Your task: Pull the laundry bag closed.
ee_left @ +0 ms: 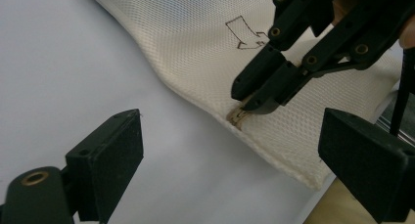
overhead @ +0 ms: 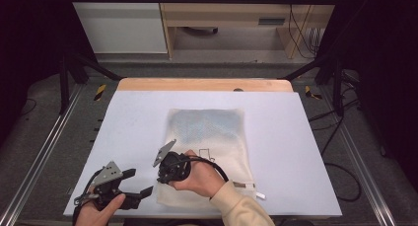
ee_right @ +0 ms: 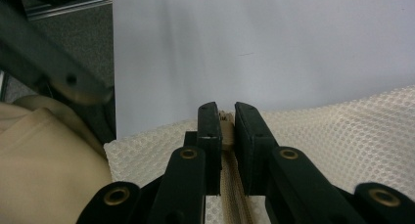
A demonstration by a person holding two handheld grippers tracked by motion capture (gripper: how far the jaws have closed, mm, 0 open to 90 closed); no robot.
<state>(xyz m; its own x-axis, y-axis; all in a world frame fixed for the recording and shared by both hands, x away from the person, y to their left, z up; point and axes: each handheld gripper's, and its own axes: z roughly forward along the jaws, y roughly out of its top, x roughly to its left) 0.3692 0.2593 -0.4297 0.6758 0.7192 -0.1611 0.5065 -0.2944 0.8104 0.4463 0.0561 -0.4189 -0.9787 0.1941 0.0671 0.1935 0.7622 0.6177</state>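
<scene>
Right gripper (overhead: 165, 172), seen from the high view, sits over the near left corner of a cream mesh bag (overhead: 209, 137) that lies flat on the white worktop (overhead: 133, 132), roughly midway between the left and right edges and nearer the front edge than the back. Its hand (overhead: 199, 175) rests on the bag's near part, and a cream sleeve (overhead: 241, 206) comes in from the bottom edge. Just left of the bag, close to the front edge, the left gripper (overhead: 140, 184) hovers off the mesh with its jaws spread.

From the left gripper view, its two black jaws stand wide apart with bare worktop and the bag's edge between them, nothing gripped. Beyond them the right gripper (ee_left: 244, 99) comes down from the upper right, its tips pressed together on a tan zipper end (ee_left: 239, 117) at the bag's seam. A printed arrow outline (ee_left: 247, 33) marks the mesh (ee_left: 195, 48) farther off.

From the right gripper view, the jaws (ee_right: 227, 117) are drawn close, pinching the tan zipper (ee_right: 228, 136) that runs up between them. Mesh bag (ee_right: 342, 126) spreads to both sides, its edge just ahead of the tips, with white worktop (ee_right: 244, 48) beyond.
</scene>
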